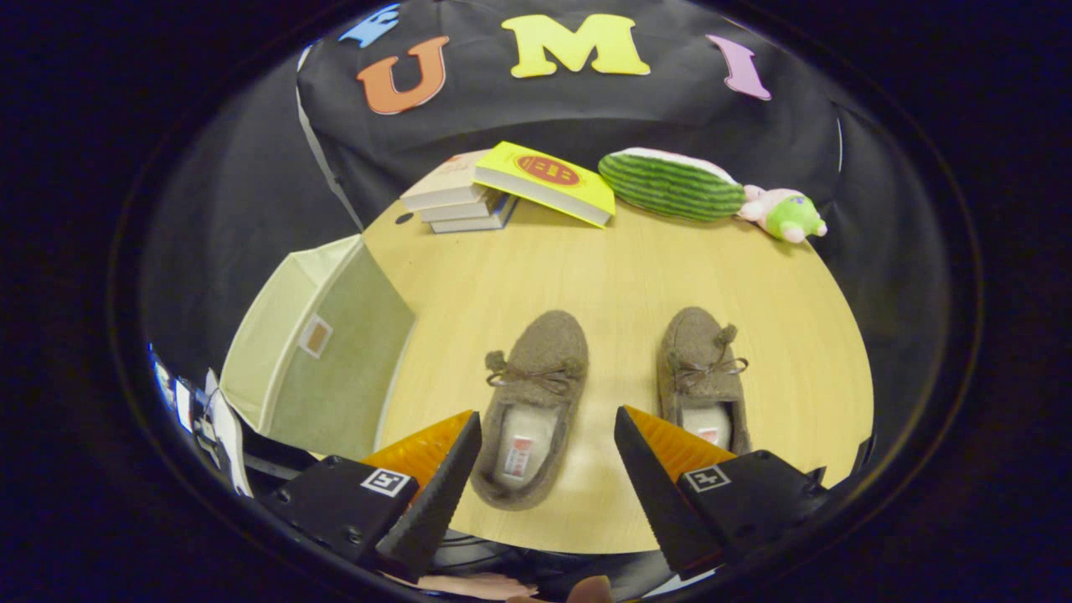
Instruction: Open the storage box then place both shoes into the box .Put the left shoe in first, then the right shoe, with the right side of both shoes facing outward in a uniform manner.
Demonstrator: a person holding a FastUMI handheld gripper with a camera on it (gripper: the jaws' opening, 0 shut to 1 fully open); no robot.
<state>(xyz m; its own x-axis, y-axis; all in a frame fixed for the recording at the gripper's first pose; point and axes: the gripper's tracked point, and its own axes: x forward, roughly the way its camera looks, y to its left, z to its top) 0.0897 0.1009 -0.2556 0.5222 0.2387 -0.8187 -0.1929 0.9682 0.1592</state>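
Fingers point(444, 494) of the gripper point(544, 427) stand wide apart, holding nothing — the left shoe point(532, 410) lies between them on the table point(519, 276). Right shoe point(702, 377) sits beside the left shoe; the storage box point(322, 352) stands on that shoe's other side — closed.

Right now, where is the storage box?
In the gripper view, the storage box stands at the table's edge, beside the left shoe and nearer than the books. The open gripper hovers apart from it.
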